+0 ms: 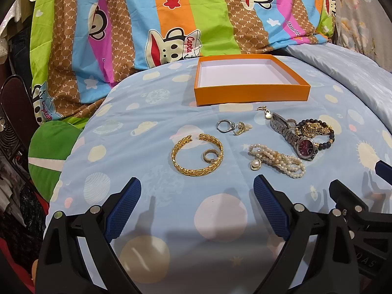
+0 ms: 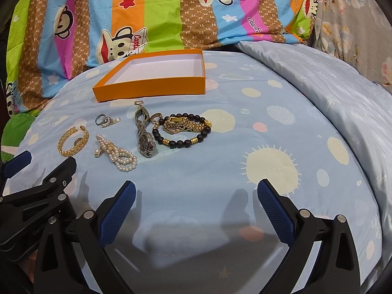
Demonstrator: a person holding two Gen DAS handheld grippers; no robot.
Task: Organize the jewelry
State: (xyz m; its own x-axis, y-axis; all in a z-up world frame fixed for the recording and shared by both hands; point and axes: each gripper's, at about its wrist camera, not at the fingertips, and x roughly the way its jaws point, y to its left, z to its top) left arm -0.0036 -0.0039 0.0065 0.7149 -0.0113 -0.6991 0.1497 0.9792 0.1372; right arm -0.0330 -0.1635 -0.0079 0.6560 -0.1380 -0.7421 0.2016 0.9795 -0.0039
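jewelry lies loose on a bed under a pale blue sheet (image 1: 156, 196) printed with planets and suns. in the left wrist view, a gold cuff bracelet (image 1: 197, 155) sits just past the left tool, with a small ring (image 1: 210, 156) inside its curve. at its 1 o'clock rest a silver ring (image 1: 223, 125) and a gold earring (image 1: 241, 128), close together. a pearl bracelet (image 1: 278, 160) with a single pearl drop lies at the cuff's 3 o'clock. farther toward 2 o'clock, a silver watch with a dark red dial (image 1: 297, 140), a gold watch (image 1: 312, 128) and a black bead bracelet (image 1: 327, 136) are tangled in one heap, touching. a small gold pendant (image 1: 265, 113) lies at the heap's 11 o'clock.

an open orange box (image 1: 250, 94) with a white, bare inside stands at 12 o'clock, beyond all the pieces and apart from them.

the left tool (image 1: 197, 188) hangs above the sheet, fingers spread wide, gripping nothing. the right tool (image 2: 196, 193) hangs at its 3 o'clock, likewise spread wide and holding nothing.

a striped cartoon-monkey quilt (image 1: 152, 24) fills the background behind the box.
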